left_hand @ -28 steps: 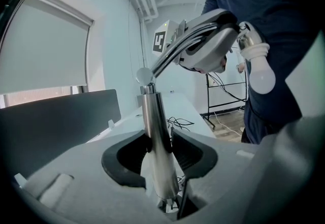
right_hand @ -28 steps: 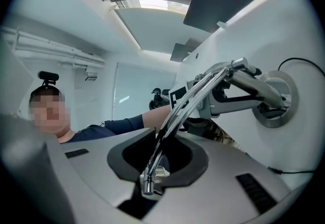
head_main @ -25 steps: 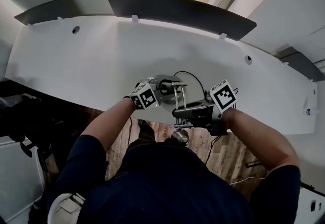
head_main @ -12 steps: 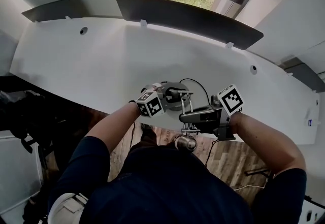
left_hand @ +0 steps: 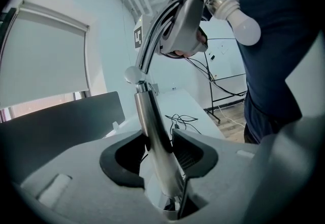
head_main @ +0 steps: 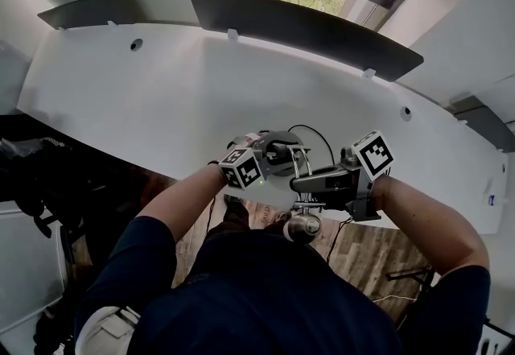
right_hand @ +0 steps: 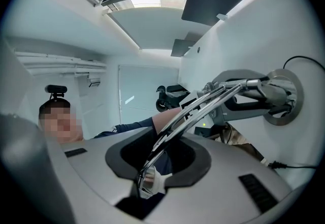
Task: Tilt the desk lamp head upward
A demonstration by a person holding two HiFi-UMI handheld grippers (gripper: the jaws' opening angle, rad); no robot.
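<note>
A chrome desk lamp stands on its round base [head_main: 278, 158] near the front edge of the white desk [head_main: 161, 104]. Its bare bulb [head_main: 304, 227] hangs out past the desk edge, over the person's lap. My left gripper [head_main: 269, 150] is shut on the lamp's lower post [left_hand: 152, 126], just above the base. My right gripper [head_main: 299, 182] reaches in from the right around the lamp's thin upper rods [right_hand: 203, 103]. Its jaws are opening, and the rods run through the gap with space on both sides. In the left gripper view the bulb [left_hand: 244, 22] shows at the top right.
A black cable [head_main: 310, 132] loops on the desk behind the base. A dark panel [head_main: 306, 27] runs along the desk's back edge below a window. Wooden floor [head_main: 354, 245] and more cables lie below the front edge.
The head view has shifted a little, so the lamp and both grippers sit slightly lower and further right in the picture. Both grippers stay at the lamp.
</note>
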